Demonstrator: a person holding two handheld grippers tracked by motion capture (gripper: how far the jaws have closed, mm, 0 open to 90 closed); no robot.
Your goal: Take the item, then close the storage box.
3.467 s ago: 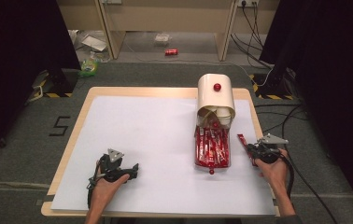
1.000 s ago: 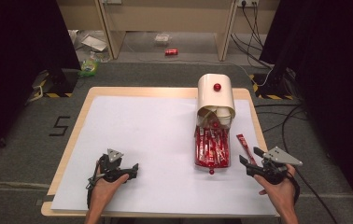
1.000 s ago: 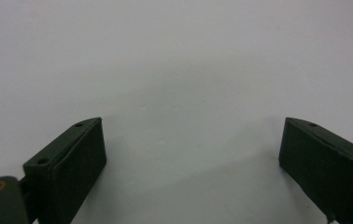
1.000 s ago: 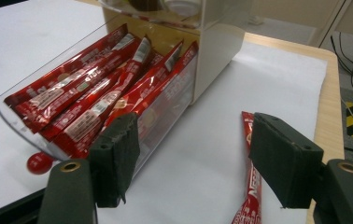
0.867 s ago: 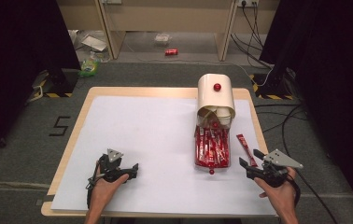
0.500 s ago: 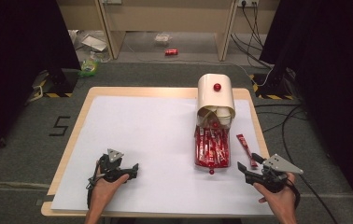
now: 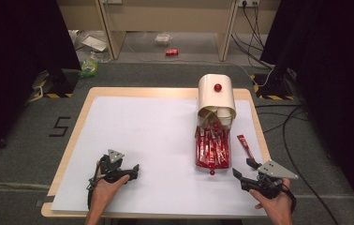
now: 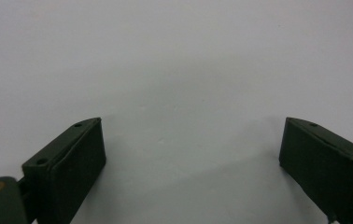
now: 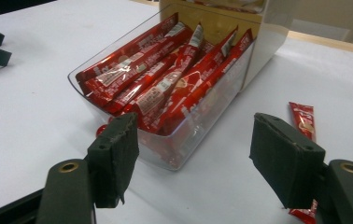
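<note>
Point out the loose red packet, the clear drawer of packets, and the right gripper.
loose red packet (image 7: 246, 146), high view, mid-length.
clear drawer (image 9: 198, 128), right gripper view, front wall.
right gripper (image 7: 245, 168), high view, between the open jaws.

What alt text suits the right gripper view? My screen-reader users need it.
Two open black jaws of the right gripper frame a clear plastic drawer packed with red sachets on a white table. One loose red sachet lies beside it.
</note>
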